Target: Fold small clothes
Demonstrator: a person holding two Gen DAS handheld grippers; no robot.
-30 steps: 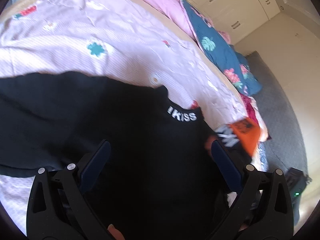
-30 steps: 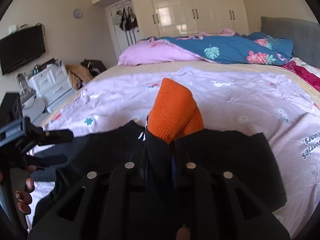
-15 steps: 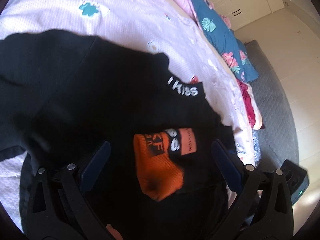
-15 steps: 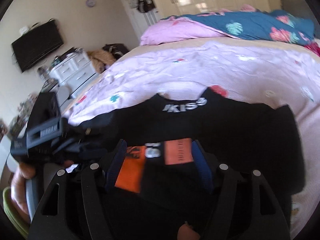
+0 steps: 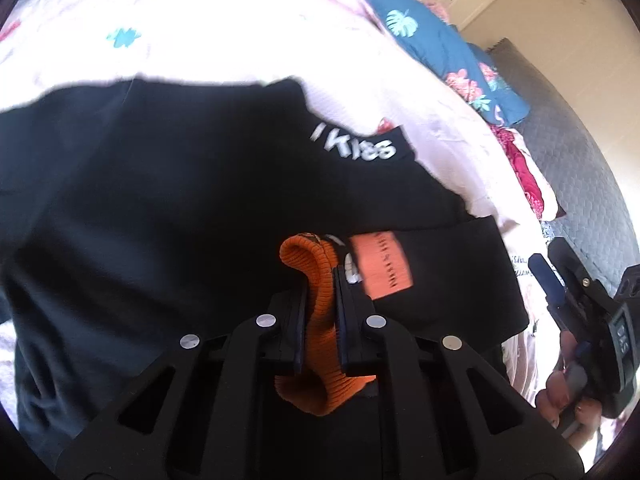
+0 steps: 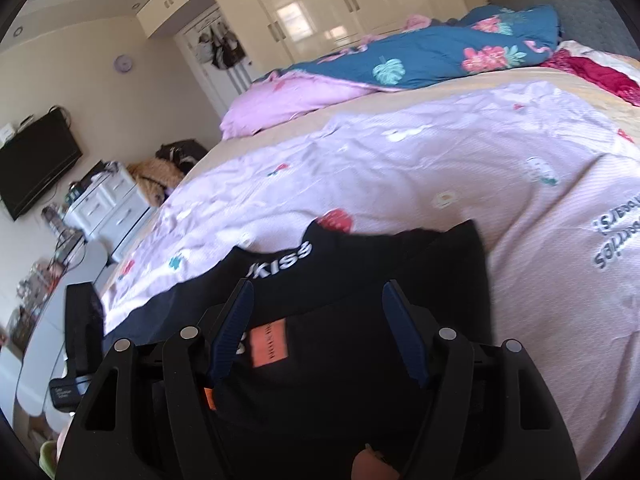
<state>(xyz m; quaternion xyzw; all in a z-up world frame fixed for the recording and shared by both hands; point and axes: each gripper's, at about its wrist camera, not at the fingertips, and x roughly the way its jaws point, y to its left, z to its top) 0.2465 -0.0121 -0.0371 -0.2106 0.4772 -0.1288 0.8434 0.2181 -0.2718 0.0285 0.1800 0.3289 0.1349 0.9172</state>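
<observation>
Cuff (image 5: 320,320): ribbed orange knit, matt. Sweater (image 5: 180,200): smooth black cloth, matt; sheet (image 6: 400,176): creased lilac cloth with fine woven stripes. Wardrobe (image 6: 320,12): glossy cream doors; gripper (image 5: 322,276) arms: matt black plastic with bright metal pins.

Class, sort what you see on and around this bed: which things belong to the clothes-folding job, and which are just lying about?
Part of the job:
- black garment
- orange cuff, pinched in the left gripper
- right gripper, open over the garment

Lying about:
- blue floral quilt
- pink pillow
- television
- white drawers
</observation>
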